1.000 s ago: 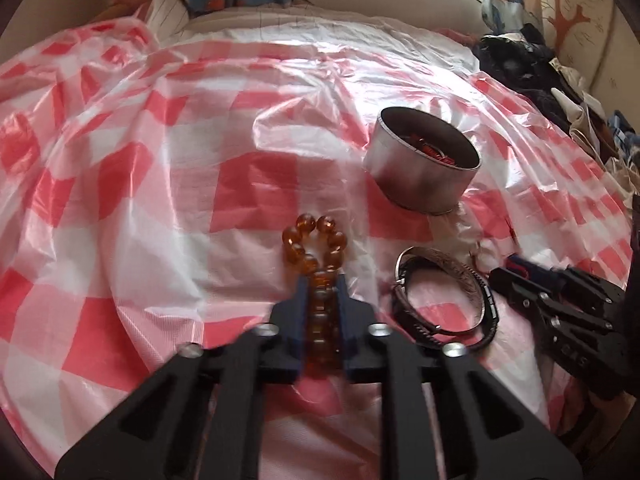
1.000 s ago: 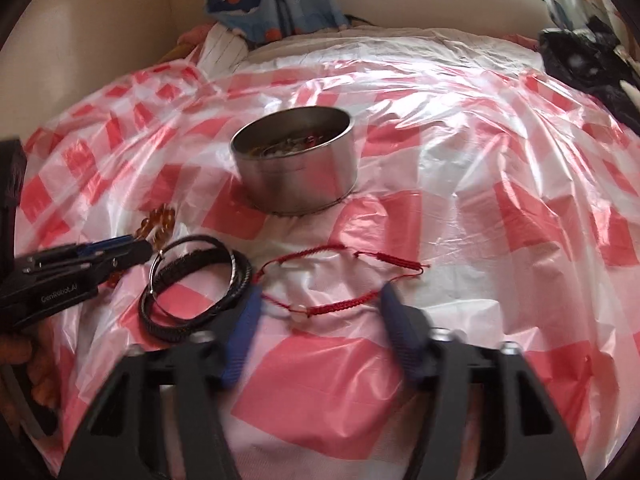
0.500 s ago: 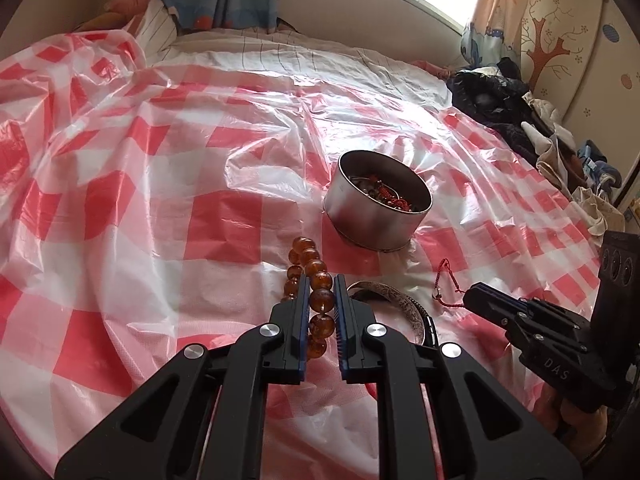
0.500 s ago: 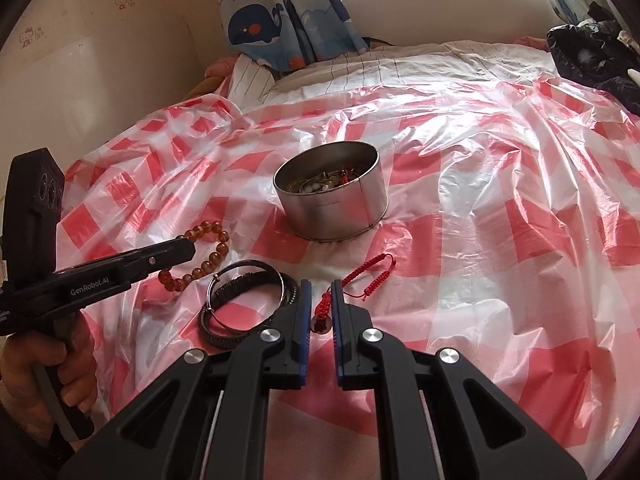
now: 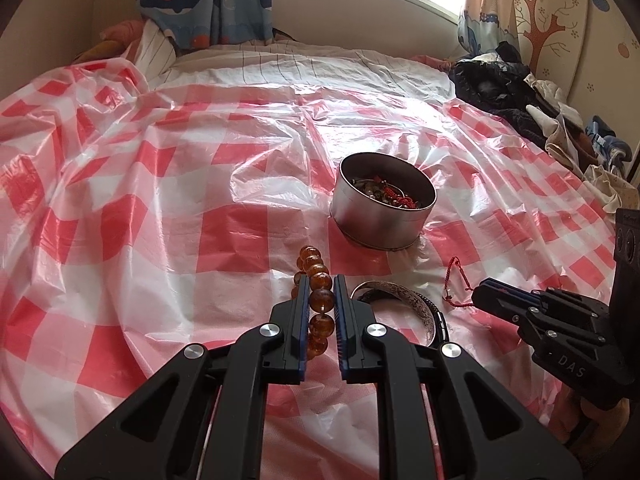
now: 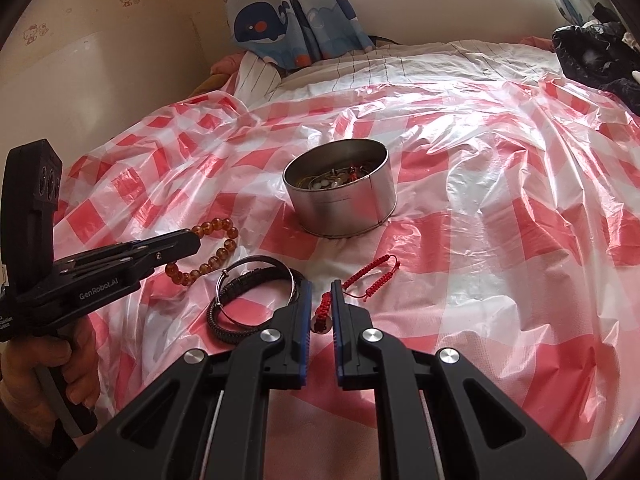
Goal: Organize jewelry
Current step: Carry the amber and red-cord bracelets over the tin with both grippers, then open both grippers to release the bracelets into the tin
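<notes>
A: What covers the bed (image 5: 304, 68)?
B: A red-checked plastic sheet (image 5: 168, 208), with a round metal tin (image 6: 340, 200) of jewelry near its middle.

A: And each gripper?
B: The left gripper (image 5: 322, 286) has its jaws closed on the amber bead bracelet (image 5: 320, 300), lifted in front of the tin. The right gripper (image 6: 321, 294) has its jaws pinched on the red cord bracelet (image 6: 370, 276), beside the bangles (image 6: 256, 292).

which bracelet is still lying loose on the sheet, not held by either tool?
The silver bangle stacked with the black braided band. The amber bead bracelet is clamped in the left tool, the red cord bracelet in the right tool.
</notes>
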Demonstrator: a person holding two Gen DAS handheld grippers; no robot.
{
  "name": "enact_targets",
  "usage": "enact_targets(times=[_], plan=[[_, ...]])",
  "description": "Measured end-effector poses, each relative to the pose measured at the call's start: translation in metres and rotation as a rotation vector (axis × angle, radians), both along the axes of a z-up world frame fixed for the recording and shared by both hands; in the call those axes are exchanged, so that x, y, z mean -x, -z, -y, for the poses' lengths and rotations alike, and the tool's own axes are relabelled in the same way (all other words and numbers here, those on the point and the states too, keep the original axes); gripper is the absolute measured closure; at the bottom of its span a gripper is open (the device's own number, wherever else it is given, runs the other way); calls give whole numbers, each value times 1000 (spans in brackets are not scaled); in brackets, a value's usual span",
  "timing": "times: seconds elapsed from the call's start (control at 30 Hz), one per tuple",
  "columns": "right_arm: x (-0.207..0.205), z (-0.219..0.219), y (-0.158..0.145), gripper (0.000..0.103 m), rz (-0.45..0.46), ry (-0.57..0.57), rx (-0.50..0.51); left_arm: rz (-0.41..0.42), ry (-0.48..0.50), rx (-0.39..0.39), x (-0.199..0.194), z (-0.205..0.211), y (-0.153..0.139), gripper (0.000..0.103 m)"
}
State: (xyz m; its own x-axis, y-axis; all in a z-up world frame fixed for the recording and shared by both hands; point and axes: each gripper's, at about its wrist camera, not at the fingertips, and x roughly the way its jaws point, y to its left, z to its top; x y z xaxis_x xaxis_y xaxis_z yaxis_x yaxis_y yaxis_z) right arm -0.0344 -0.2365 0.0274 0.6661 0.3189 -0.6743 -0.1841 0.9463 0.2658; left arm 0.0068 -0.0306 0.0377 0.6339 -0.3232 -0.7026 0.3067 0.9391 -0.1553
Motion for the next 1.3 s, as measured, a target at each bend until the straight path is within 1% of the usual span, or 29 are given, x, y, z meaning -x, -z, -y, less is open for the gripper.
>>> enact_targets(times=[0.27, 0.37, 0.47, 0.6, 0.63, 0.83, 0.93, 1.07, 1.17, 1.23, 1.3], plan=[[1, -1, 2, 93, -7, -8, 3, 8, 1, -18, 1, 1, -1, 93], [0, -1, 2, 93, -6, -8, 2, 6, 2, -8, 1, 0, -1, 93], [0, 0, 0, 93, -2, -9, -9, -6, 10, 50, 0, -2, -4, 93], [-2, 7, -12, 93, 10, -13, -48, -7, 35, 153, -5, -4, -17, 93], [-4, 9, -15, 93, 14, -14, -58, -4, 40, 169, -7, -3, -21, 93], [-20, 14, -33, 93, 25, -37, -74, 6, 95, 238, -26, 18, -42, 93], [-30, 17, -39, 93, 36, -43, -75, 13, 112, 253, -37, 27, -51, 93], [-47, 21, -46, 93, 51, -40, -81, 17, 142, 293, -57, 37, -60, 93], [-62, 19, -52, 93, 67, -49, -68, 13, 162, 336, -75, 46, -60, 92], [-74, 14, -58, 93, 87, -62, -49, -9, 146, 360, -90, 49, -52, 92], [-85, 8, -61, 92, 109, -76, -34, -51, 107, 359, -108, 50, -39, 84]])
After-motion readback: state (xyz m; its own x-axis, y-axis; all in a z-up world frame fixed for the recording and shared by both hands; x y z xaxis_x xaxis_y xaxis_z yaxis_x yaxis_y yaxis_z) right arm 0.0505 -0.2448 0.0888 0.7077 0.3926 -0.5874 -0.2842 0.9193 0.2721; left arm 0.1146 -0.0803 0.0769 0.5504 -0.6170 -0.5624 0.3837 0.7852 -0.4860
